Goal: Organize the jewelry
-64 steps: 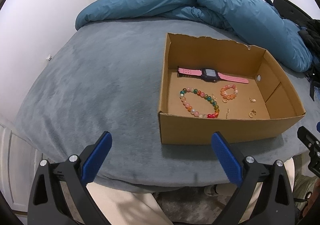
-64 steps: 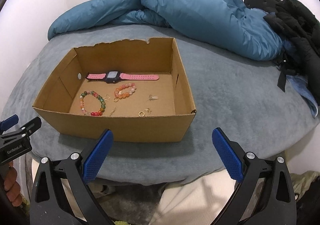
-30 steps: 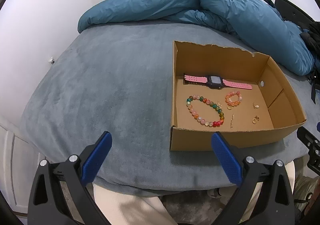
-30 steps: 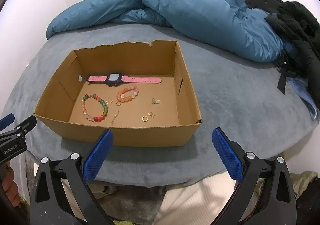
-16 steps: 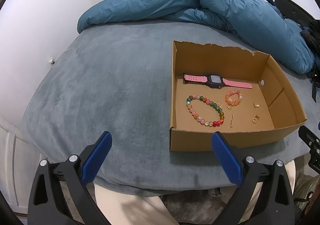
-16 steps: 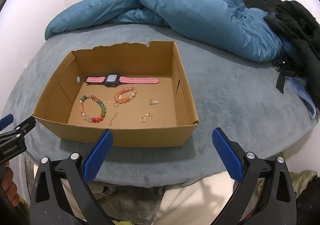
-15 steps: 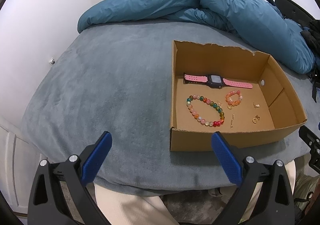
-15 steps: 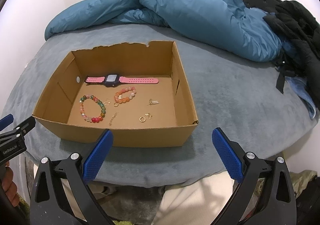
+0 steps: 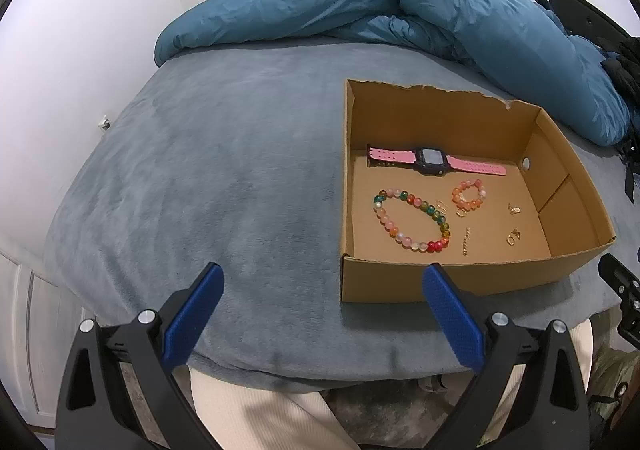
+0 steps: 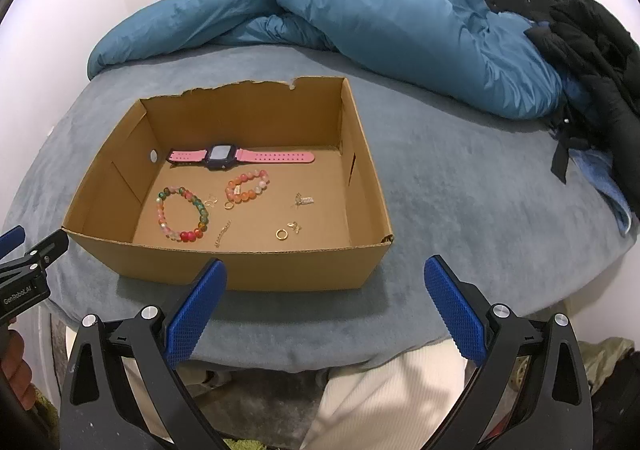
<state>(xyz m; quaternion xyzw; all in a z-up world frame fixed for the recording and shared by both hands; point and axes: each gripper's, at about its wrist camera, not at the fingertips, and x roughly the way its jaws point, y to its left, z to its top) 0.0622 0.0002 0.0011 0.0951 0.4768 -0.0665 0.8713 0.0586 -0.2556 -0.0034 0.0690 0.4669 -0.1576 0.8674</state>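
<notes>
Pink watch [image 9: 434,162] lies flat, long axis parallel to box [image 9: 440,284] rear wall; small gold pieces [image 10: 282,234] indistinct; both grippers' fingers [image 9: 194,314] [image 10: 454,314] spread, empty.

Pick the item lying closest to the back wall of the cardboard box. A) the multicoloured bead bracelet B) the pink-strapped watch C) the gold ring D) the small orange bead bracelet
B. The pink-strapped watch lies flat along the back wall of the cardboard box; the small orange bead bracelet, the multicoloured bead bracelet and the gold ring all lie nearer the front wall.
</notes>
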